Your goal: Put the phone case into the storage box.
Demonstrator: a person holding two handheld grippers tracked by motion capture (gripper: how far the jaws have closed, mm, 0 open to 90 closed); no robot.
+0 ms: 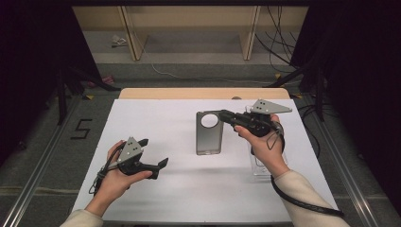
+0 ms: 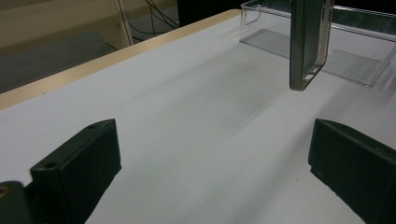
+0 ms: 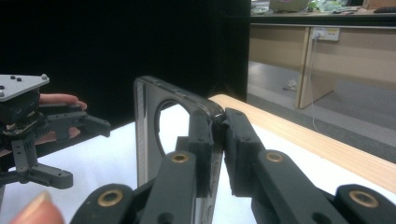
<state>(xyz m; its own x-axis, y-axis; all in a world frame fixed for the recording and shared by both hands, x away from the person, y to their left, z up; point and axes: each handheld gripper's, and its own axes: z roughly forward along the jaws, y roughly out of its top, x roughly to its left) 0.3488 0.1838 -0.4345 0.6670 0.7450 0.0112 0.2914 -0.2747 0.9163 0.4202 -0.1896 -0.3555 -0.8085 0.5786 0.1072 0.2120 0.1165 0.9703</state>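
A smoky translucent phone case with a round camera hole hangs upright over the middle of the white table, and its lower end seems clear of the surface. My right gripper is shut on the case's upper edge beside the hole; in the right gripper view the pads pinch the case rim. From the left gripper view the case shows edge-on. My left gripper is at the front left, open, with nothing between its jaws, pointing toward the case.
A clear plastic tray lies on the table under the right forearm, seen behind the case as a clear tray. The white table top has a wooden far edge. Beyond it are floor cables and shelving.
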